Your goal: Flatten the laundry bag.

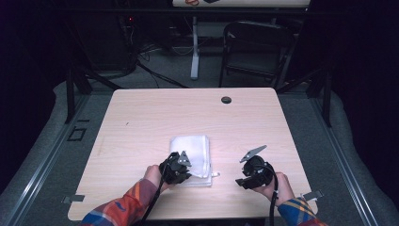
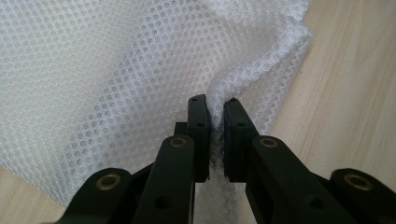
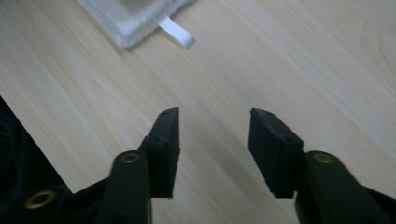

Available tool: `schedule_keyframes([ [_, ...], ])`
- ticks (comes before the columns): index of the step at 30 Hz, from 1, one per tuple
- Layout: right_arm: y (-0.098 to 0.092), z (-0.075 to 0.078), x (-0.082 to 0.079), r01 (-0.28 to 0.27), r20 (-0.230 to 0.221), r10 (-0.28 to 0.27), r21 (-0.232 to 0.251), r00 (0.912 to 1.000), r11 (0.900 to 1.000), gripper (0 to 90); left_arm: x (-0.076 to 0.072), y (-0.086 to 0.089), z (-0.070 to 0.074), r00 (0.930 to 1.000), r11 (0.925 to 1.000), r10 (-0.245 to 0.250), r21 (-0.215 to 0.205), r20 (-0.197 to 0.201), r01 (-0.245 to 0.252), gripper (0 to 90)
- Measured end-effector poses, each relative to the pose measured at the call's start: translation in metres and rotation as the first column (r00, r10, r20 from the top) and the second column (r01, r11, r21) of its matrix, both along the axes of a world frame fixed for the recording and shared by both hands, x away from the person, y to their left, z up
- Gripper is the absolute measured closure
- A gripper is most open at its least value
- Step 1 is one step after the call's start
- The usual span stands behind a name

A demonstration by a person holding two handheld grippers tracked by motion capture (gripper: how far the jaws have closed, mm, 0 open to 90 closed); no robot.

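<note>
A pale wooden desk [image 1: 141,113] fills the scene, seen from above. A person in plaid sleeves reaches in from the near edge with tongs in each hand.

A folded white mesh cloth [image 1: 192,151] lies on the near half of the desk, a little left of centre. It looks light, soft and limp, a fine open weave stacked in several layers, so it will likely sag and unfold when lifted. An edge or corner looks the best place to take hold.

The left tongs [image 1: 182,165] sit at the near left part of the cloth. In the left gripper view they [image 2: 214,116] are clenched on a raised fold of the mesh [image 2: 116,70], which puckers up between the pads.

The right tongs [image 1: 245,178] hover over bare desk, well to the right of the cloth. Their jaws [image 3: 214,135] are released, with nothing between them.

A small white tag [image 3: 177,32] sticks out from the cloth's near right corner.
</note>
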State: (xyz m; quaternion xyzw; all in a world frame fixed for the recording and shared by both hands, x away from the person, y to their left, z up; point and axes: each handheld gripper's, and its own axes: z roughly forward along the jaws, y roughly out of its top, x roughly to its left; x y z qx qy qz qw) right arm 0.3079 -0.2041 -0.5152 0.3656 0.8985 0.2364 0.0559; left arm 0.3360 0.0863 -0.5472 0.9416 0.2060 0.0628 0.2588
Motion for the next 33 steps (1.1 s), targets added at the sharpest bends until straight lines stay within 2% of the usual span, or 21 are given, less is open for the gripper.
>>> schedule_keyframes([
  [2, 0.012, 0.003, -0.001, -0.024, 0.022, 0.023, 0.02, 0.9995, 1.0, 79.9, 0.0, 0.001, 0.001, 1.0, 1.0, -0.006, -0.004, 0.004, 0.006, 84.8],
  [3, 0.012, 0.003, -0.001, -0.024, 0.022, 0.023, 0.02, 0.9995, 1.0, 79.9, 0.0, 0.001, 0.001, 0.9999, 1.0, -0.007, -0.002, 0.01, 0.007, 84.8],
  [5, 0.028, 0.001, -0.001, -0.066, 0.029, 0.066, 0.017, 0.9974, 0.998, 86.8, -0.001, 0.001, 0.002, 0.9999, 1.0, -0.009, -0.004, 0.015, 0.009, 85.1],
  [6, 0.028, 0.001, -0.001, -0.066, 0.029, 0.066, 0.017, 0.9974, 0.998, 86.8, -0.001, 0.001, 0.002, 0.9998, 1.0, -0.008, -0.005, 0.016, 0.008, 85.1],
  [9, 0.052, -0.006, 0.001, -0.128, 0.023, 0.128, 0.015, 0.9915, 0.992, 90.0, -0.001, 0.002, 0.003, 0.9997, 0.9999, -0.001, -0.015, 0.025, 0.001, 85.2],
  [10, 0.052, -0.006, 0.001, -0.128, 0.023, 0.128, 0.015, 0.9915, 0.992, 90.0, 0.0, 0.002, 0.004, 0.9997, 0.9998, -0.001, -0.021, 0.023, 0.001, 85.2],
  [12, 0.07, -0.011, 0.004, -0.16, 0.038, 0.159, 0.033, 0.9866, 0.987, 90.0, 0.0, 0.004, 0.005, 0.9993, 0.9995, 0.007, -0.03, 0.036, -0.006, 85.0],
  [13, 0.074, -0.012, 0.006, -0.173, 0.034, 0.172, 0.024, 0.9845, 0.985, 90.0, 0.0, 0.004, 0.005, 0.9993, 0.9995, 0.007, -0.03, 0.036, -0.006, 85.0],
  [18, 0.088, -0.02, 0.012, -0.176, 0.044, 0.175, 0.029, 0.9836, 0.984, 88.5, 0.001, 0.006, 0.006, 0.9994, 0.9989, 0.009, -0.046, 0.033, -0.008, 84.9],
  [19, 0.092, -0.024, 0.016, -0.178, 0.046, 0.177, 0.016, 0.9831, 0.984, 88.5, 0.0, 0.006, 0.006, 0.9992, 0.9987, 0.014, -0.05, 0.039, -0.012, 85.0],
  [24, 0.098, -0.031, 0.02, -0.167, 0.065, 0.166, 0.013, 0.984, 0.986, 90.0, 0.0, 0.006, 0.007, 0.9987, 0.9985, 0.013, -0.053, 0.049, -0.011, 85.0],
  [26, 0.1, -0.038, 0.023, -0.169, 0.055, 0.169, -0.006, 0.984, 0.986, 90.0, 0.0, 0.006, 0.009, 0.9984, 0.9984, 0.016, -0.055, 0.054, -0.013, 85.0],
  [29, 0.1, -0.04, 0.022, -0.166, 0.056, 0.166, -0.01, 0.9845, 0.986, 90.0, -0.001, 0.007, 0.011, 0.9975, 0.998, 0.024, -0.06, 0.066, -0.02, 85.0],
  [33, 0.099, -0.042, 0.021, -0.174, 0.07, 0.174, -0.006, 0.9822, 0.985, 90.0, -0.001, 0.01, 0.013, 0.996, 0.9953, 0.045, -0.089, 0.078, -0.038, 84.9],
])
